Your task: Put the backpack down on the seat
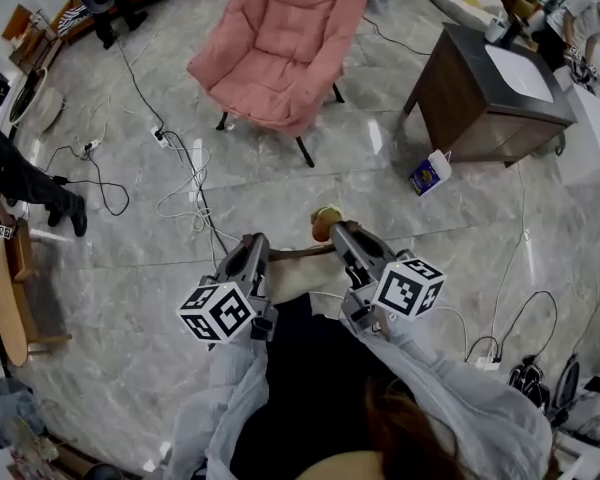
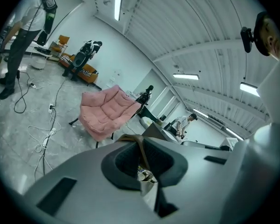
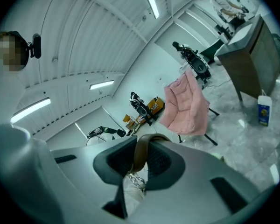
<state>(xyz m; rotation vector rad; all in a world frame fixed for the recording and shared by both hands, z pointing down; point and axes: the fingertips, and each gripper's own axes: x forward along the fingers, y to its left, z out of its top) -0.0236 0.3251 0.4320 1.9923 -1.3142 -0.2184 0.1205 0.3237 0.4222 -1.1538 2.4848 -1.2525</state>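
a: grippers first, how were they set?
b: left gripper (image 1: 252,240) was pinched tight on a thin brown strap (image 1: 298,253). right gripper (image 1: 340,230) was clamped on that strap too, at a thicker loop.
a: and beyond them?
b: pink chair (image 1: 280,48) stood ahead, well apart. brown cabinet (image 1: 480,98) stood to its right. backpack (image 1: 302,280), pale, hung between the grippers over the floor, not on the seat. small carton (image 1: 430,173) sat on the floor by the cabinet.

Glossy grey marble floor (image 1: 430,230) strewn with cables (image 1: 193,173); dark wooden cabinet (image 1: 460,98) at right.
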